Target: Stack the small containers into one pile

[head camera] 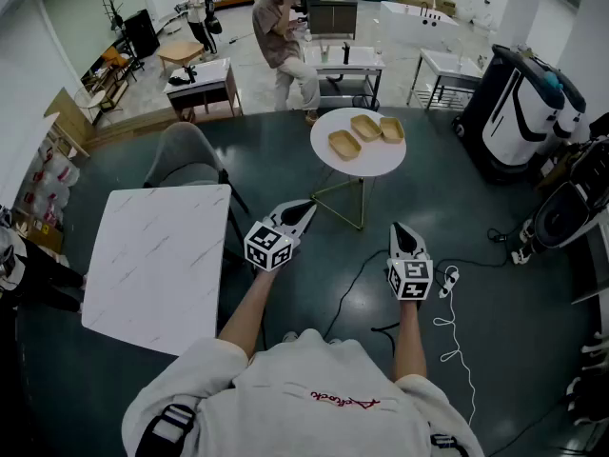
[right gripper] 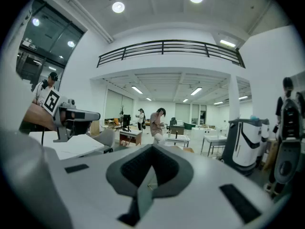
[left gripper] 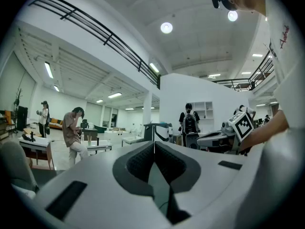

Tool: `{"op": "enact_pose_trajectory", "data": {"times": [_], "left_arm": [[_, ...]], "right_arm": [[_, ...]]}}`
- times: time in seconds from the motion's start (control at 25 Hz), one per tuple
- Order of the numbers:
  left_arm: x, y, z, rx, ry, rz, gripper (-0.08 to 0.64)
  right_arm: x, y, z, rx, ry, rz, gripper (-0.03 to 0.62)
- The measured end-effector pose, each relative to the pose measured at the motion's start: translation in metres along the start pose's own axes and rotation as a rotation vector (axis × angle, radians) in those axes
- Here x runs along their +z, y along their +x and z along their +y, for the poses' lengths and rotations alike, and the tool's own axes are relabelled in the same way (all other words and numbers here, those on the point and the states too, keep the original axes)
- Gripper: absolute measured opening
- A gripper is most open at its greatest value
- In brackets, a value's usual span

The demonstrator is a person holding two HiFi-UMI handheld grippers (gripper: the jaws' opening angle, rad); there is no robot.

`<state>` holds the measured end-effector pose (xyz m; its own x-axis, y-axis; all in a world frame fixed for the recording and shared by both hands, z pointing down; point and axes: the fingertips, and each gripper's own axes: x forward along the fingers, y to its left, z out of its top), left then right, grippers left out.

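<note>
Small containers (head camera: 365, 128): three tan shallow trays, open side up, in a row on the round table (head camera: 366, 163). Not stacked; each sits flat on the top.
Container axis: all oblong. In the head view the long axes slant roughly upper left to lower right, nearly parallel. The middle and right trays are just beside each other, contact unclear; the left tray sits a bit apart, nearer the person.
Table edge: the trays take the far half of the top. The near half is bare white, and the rim is clear on the person's side.
Room to move: there is open dark floor between the person and the round table. The square marble table (head camera: 157, 255) is at left, well apart, with a grey chair (head camera: 186, 157) behind it. A white cable (head camera: 455, 336) and a power strip (head camera: 449, 277) lie on the floor at right. A white-and-black machine (head camera: 519, 112) stands far right.
Left gripper (head camera: 303, 210): jaws closed tip to tip, with nothing between them. It is held level and aimed toward the round table, well short of its rim.
Right gripper (head camera: 401, 229): jaws fully closed and empty. It points slightly down toward the table and touches nothing.
Gripper spacing: well apart from each other, both over bare floor.
Background: two people (head camera: 285, 36) stand at the desks beyond, far from the work area.
</note>
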<state>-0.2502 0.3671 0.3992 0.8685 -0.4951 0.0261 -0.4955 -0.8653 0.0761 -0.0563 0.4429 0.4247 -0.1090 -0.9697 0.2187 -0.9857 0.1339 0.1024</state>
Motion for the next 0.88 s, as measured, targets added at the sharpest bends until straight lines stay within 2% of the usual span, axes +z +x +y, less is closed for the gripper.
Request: {"op": "enact_pose_trajectory", "data": {"times": [0.36,0.68,0.88], "left_arm": [[-0.002,0.006,-0.005,-0.006,-0.001,-0.002,0.012],[-0.006,0.013,-0.016,-0.001,-0.006,0.008,0.012],[-0.013,0.02,-0.031,0.004,-0.022,0.011,0.012]], "right_arm": [[-0.005,0.001,-0.001,0.007,-0.004,0.014,0.02],[-0.01,-0.007,-0.01,0.024,0.039,-0.006,0.02],[-0.026,-0.015,-0.019,0.037,0.046,0.018,0.02]]}}
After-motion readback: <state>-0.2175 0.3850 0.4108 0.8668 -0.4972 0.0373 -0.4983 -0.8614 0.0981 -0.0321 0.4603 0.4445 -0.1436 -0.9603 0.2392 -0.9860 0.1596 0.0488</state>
